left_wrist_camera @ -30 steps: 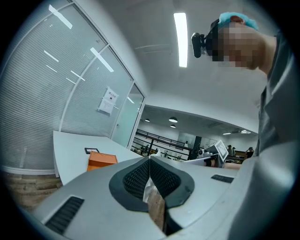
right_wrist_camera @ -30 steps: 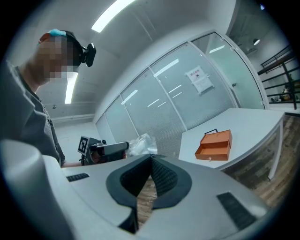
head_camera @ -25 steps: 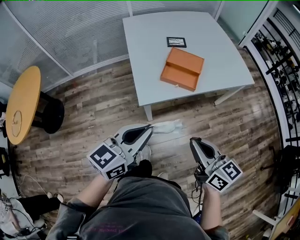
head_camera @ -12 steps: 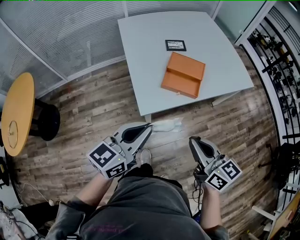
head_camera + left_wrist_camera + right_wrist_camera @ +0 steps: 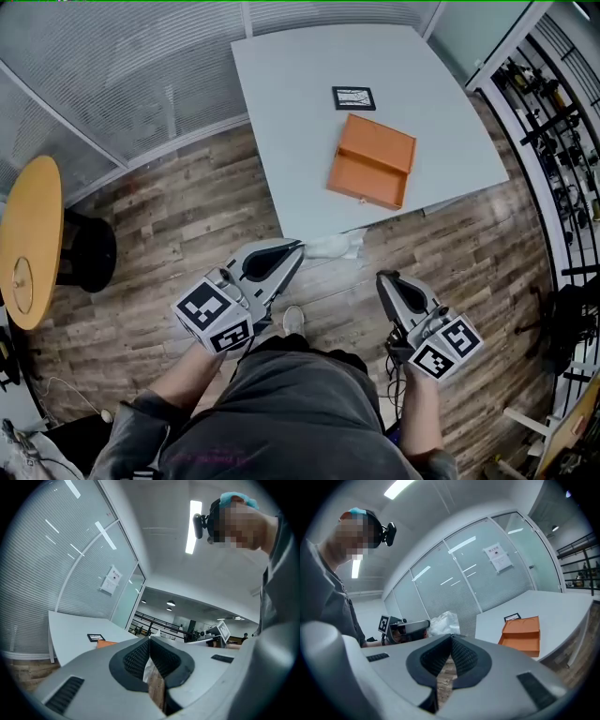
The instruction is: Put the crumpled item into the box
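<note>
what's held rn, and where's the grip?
Left claw pinches the white crumpled item by one end; the rest sticks out past the tips. Right claw is shut, empty.

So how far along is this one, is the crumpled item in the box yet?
Not yet. Done: the crumpled white item is picked up, pinched in the left gripper. In hand: it is held by the near edge of the table, short of the open orange box. Left: carry it over the box and release. The right gripper is shut and empty.
</note>
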A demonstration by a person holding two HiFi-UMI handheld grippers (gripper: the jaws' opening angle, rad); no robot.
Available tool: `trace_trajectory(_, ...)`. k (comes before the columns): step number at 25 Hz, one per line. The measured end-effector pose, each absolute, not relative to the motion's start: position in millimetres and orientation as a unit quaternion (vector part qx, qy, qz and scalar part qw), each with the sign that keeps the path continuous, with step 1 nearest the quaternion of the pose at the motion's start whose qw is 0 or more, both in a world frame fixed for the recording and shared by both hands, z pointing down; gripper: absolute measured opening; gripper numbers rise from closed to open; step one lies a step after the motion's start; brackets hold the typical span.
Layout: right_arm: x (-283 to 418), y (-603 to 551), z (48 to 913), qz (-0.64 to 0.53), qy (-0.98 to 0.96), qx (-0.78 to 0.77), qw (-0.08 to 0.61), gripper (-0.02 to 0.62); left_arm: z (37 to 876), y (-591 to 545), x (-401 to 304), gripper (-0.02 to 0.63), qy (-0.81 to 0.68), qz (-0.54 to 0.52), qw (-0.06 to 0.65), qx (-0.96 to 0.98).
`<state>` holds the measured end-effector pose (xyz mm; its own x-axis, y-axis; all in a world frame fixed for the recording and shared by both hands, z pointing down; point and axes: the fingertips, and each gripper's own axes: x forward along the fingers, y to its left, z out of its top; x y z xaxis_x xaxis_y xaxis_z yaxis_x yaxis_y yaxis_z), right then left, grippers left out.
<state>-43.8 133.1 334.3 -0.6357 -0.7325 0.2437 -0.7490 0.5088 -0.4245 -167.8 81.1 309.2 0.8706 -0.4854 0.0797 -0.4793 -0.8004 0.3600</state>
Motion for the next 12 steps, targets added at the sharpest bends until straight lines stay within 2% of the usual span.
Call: trace_trajectory(12, -48, 94, 337, 0.255, -0.865, 0.432, 0.019, 0.002, 314, 41, -173, 0.015, -0.251, -0.008, 0.194, 0.948)
